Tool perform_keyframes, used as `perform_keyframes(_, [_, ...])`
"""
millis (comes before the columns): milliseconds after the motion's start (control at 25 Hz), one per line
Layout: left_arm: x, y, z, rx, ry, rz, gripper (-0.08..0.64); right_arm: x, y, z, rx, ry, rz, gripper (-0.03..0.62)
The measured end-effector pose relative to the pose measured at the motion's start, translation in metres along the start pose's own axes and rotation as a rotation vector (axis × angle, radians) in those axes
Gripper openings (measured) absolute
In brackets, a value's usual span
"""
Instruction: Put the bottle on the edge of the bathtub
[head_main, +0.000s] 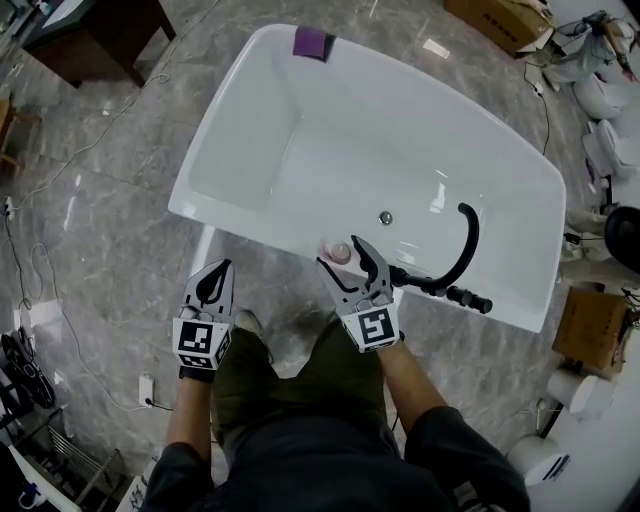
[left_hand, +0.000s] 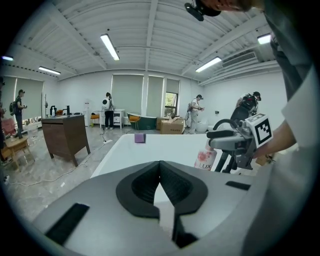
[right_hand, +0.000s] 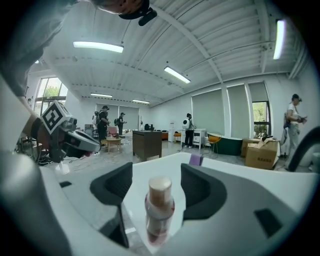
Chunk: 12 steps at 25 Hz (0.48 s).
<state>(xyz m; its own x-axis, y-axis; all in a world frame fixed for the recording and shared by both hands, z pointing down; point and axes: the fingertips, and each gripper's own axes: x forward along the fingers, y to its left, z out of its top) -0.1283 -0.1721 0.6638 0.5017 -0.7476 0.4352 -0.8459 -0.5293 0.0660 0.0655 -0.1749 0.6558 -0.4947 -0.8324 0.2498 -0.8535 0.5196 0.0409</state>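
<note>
A small pink-and-white bottle (head_main: 338, 250) with a tan cap stands upright on the near rim of the white bathtub (head_main: 260, 232). My right gripper (head_main: 343, 254) is open, its jaws on either side of the bottle with gaps on both sides. The right gripper view has the bottle (right_hand: 159, 212) centred between the two dark pads (right_hand: 116, 186) without touching them. My left gripper (head_main: 217, 274) is shut and empty, over the floor just outside the tub's near edge. In the left gripper view its jaws (left_hand: 160, 181) meet, and the bottle (left_hand: 205, 159) shows beside the right gripper (left_hand: 210, 140).
A black shower hose and handset (head_main: 466, 250) lies over the tub's near right rim. A purple sponge (head_main: 312, 42) rests on the far rim, and a drain (head_main: 385, 217) sits in the tub floor. A dark desk (head_main: 95, 35) and cardboard box (head_main: 505, 20) stand beyond.
</note>
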Motion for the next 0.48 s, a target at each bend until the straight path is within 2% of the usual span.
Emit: perform_keyframes(480, [-0.06, -0.028, 0.098, 0.009, -0.031, -0.016, 0.002, -0.073, -0.004, 0.102, 0.028, 0.012, -0.053, 0.288])
